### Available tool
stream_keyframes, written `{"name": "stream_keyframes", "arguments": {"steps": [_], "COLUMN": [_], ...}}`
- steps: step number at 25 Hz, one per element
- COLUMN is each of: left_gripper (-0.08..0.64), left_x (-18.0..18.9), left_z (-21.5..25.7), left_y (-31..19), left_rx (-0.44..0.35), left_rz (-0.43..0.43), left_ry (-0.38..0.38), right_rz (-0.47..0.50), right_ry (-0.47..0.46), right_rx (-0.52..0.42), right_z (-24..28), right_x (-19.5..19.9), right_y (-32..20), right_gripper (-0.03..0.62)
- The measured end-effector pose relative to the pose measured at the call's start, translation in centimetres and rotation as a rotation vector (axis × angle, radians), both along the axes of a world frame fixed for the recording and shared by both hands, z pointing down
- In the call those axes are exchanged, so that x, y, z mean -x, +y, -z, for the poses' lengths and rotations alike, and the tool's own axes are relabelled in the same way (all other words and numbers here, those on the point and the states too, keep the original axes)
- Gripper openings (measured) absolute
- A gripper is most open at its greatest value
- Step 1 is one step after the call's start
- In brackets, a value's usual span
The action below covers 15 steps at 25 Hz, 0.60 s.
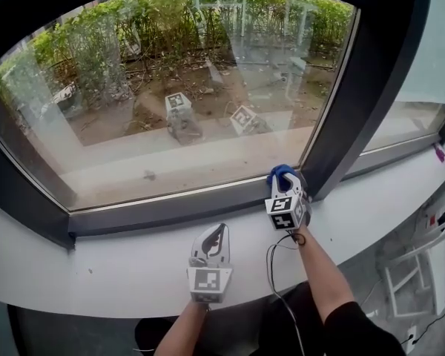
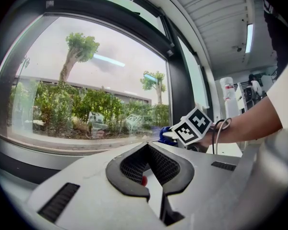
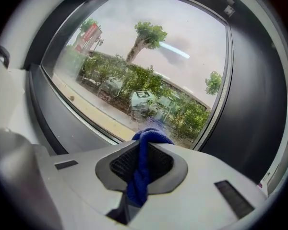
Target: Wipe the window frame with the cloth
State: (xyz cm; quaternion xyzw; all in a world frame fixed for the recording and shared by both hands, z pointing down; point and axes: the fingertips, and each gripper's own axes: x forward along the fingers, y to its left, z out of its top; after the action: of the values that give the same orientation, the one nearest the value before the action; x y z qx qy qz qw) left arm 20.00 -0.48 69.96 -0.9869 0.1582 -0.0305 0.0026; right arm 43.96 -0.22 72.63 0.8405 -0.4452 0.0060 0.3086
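Blue-cloth wiping, judged to be in hand. Had the cloth point(image 1: 282, 172) clamped tight in the right gripper point(image 1: 284, 186), bunched between the jaws and set at the lower right corner of the pane, where the bottom rail of the dark window frame point(image 1: 163, 208) met the upright; seemingly against the frame, though contact not certain. Had the left gripper point(image 1: 221, 230) closed on nothing, resting on the white sill point(image 1: 96, 265), apart from the frame. Read as one end of a stroke, with nearly the whole bottom rail lying to the left. Next called for, probably: dragging the cloth leftward along that rail, pressing steadily, grip unslackened.
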Motion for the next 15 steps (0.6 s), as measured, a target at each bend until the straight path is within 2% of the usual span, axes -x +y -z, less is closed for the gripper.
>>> {"name": "stream_keyframes", "arguments": {"steps": [3, 6, 11, 15], "left_gripper": [0.005, 0.005, 0.005, 0.005], "left_x": [0.3, 0.6, 0.7, 0.7], "left_z": [-0.1, 0.1, -0.3, -0.4], "left_y": [-0.2, -0.4, -0.3, -0.5], "left_rx": [0.005, 0.008, 0.01, 0.022], "left_rz": [0.003, 0.009, 0.008, 0.002], "left_ry": [-0.005, -0.006, -0.007, -0.004], "right_rz": [0.03, 0.065, 0.038, -0.02], "right_ry": [-0.006, -0.061, -0.213, -0.426], "right_rx": [0.03, 0.053, 0.04, -0.081], "right_z": [-0.1, -0.2, -0.6, -0.6], "right_x": [0.0, -0.2, -1.3, -2.7], "right_y": [0.1, 0.3, 1.2, 1.8], "right_gripper": [0.023, 0.023, 0.023, 0.023]}}
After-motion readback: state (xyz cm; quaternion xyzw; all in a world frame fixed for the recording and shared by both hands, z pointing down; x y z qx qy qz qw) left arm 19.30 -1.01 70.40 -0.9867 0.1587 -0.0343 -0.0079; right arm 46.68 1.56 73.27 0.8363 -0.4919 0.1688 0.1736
